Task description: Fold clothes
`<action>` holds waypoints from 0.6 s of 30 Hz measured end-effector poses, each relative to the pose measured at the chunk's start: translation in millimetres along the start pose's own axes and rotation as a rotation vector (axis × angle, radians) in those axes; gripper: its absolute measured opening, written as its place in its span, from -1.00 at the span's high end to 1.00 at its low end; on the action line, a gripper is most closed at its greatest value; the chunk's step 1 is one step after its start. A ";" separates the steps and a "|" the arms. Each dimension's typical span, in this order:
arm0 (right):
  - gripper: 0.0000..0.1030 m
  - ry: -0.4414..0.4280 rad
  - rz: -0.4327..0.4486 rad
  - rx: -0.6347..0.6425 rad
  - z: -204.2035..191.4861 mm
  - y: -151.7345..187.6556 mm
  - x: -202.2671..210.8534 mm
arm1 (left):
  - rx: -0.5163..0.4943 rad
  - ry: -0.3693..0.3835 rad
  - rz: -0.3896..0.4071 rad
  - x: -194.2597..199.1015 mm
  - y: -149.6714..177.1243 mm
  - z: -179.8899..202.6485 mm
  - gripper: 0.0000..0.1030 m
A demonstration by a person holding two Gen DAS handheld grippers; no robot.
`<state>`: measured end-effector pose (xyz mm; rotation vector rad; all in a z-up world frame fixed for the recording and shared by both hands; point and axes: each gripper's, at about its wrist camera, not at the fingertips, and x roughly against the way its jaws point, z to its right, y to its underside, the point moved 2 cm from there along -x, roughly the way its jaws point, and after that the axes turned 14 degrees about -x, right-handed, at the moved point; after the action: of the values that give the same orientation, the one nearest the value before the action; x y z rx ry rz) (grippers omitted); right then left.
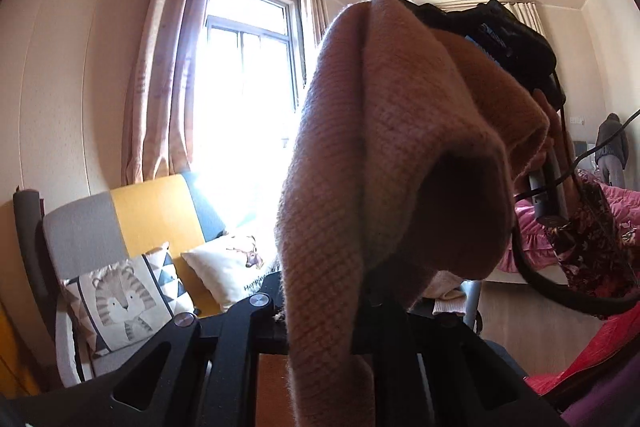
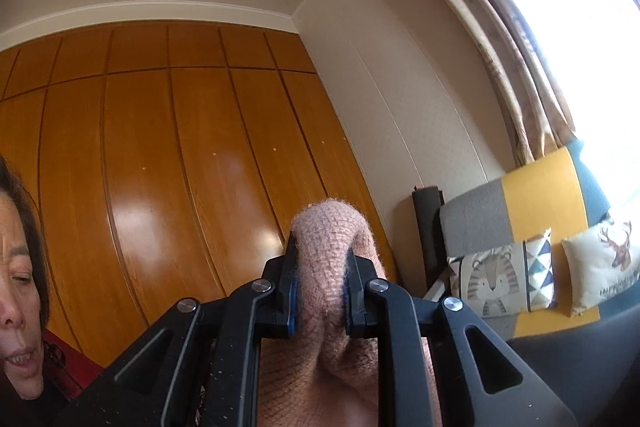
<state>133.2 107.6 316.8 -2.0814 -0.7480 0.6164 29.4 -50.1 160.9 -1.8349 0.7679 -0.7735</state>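
A pink knit sweater [image 1: 384,163] is held up in the air between my two grippers. In the right wrist view my right gripper [image 2: 322,287] is shut on a thick fold of the sweater [image 2: 328,235], which bulges above the blue pads. The left wrist view shows that same right gripper [image 1: 472,35] at the upper right, with the cloth hanging from it. From there the sweater falls over my left gripper [image 1: 324,307] and runs down between its fingers. Cloth covers the left fingertips, and the grip looks shut on it.
A grey, yellow and blue sofa [image 1: 152,211] with a tiger cushion [image 1: 120,299] and a deer cushion [image 1: 236,263] stands under the bright window [image 1: 248,75]. A wooden wardrobe [image 2: 160,167] fills the right wrist view. A bed with red covers [image 1: 608,211] and a standing person [image 1: 610,151] are far right.
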 end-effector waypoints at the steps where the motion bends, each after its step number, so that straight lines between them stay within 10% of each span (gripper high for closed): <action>1: 0.67 -0.007 0.006 0.005 -6.2 -3.3 0.3 | 0.001 0.007 0.009 4.9 -5.3 0.4 0.74; 9: 0.67 -0.034 0.007 -0.003 -18.8 -19.7 -14.7 | 0.020 0.094 0.055 26.7 -25.5 8.9 0.74; 18: 0.67 0.161 -0.130 -0.170 91.3 12.1 -73.9 | 0.169 0.064 -0.158 -31.7 59.2 -31.9 0.73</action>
<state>25.5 99.2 269.1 -2.1858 -0.8587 0.3187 -24.4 -62.0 111.1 -1.7394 0.5830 -0.9731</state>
